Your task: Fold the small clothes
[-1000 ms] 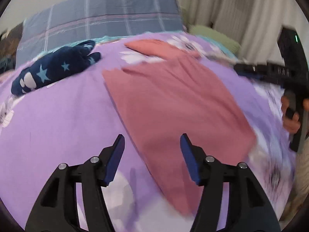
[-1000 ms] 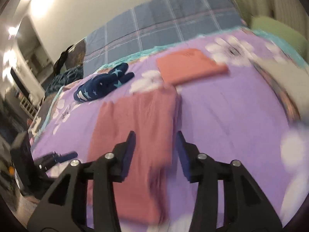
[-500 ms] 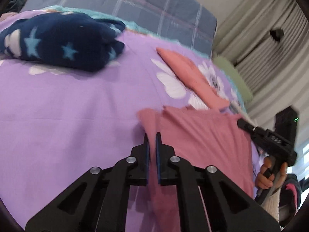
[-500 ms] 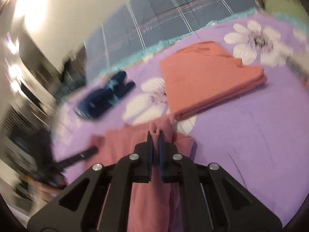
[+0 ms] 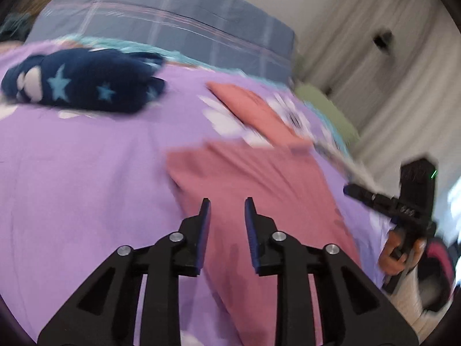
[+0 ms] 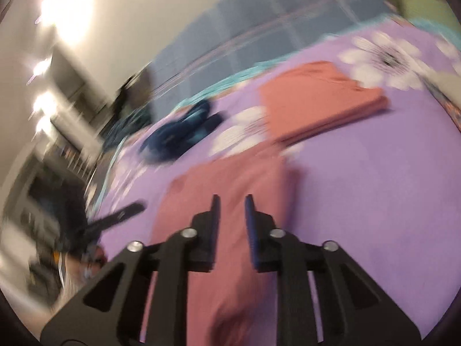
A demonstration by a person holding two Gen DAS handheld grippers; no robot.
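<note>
A dusty-pink garment [image 5: 259,190] lies flat on the purple flowered bedspread [image 5: 86,187]. My left gripper [image 5: 227,210] hovers over its near-left part; the jaws are opening, a narrow gap apart, with no cloth pinched. In the right wrist view the same garment [image 6: 230,178] stretches ahead of my right gripper [image 6: 232,201], whose jaws are also opening and grip nothing. Each gripper shows in the other's view: the right gripper [image 5: 347,189] in a hand at the garment's right side, the left gripper [image 6: 138,209] blurred at its left.
A folded coral garment [image 6: 317,101] lies beyond the pink one. A navy star-print garment [image 5: 83,83] sits bunched at the far left. A blue plaid pillow [image 5: 173,23] lines the head of the bed, with a green pillow [image 5: 325,109] and curtains [image 5: 374,57] to the right.
Half a second ago both grippers were shut on the pink garment's far edge. Now both have let go, parted their jaws and drawn back toward me; the garment lies flat.
</note>
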